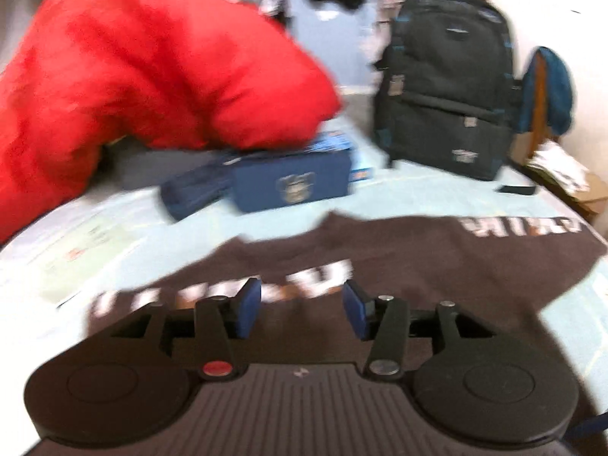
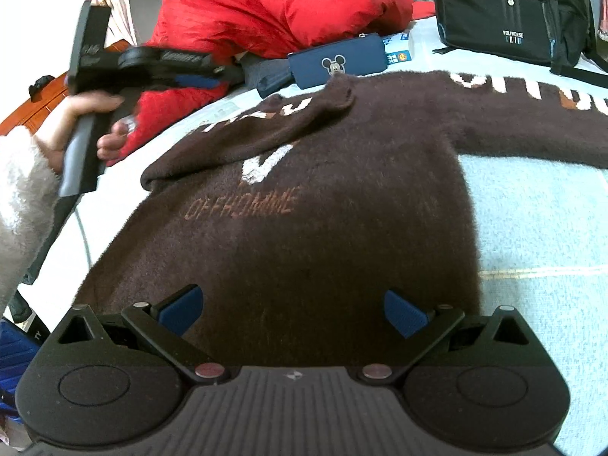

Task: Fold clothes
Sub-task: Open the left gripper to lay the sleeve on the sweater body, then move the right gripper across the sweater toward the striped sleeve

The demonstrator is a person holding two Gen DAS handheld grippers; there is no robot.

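Now both tools gape empty: left tool (image 1: 302,309) and right tool (image 2: 290,313) over the brown sweater (image 2: 304,209), red jacket (image 2: 266,3) at eleven o'clock.

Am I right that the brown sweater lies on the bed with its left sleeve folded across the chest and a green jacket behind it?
Not quite: the jacket behind the brown sweater is red, not green, as the right wrist view shows. The folded sleeve is right.
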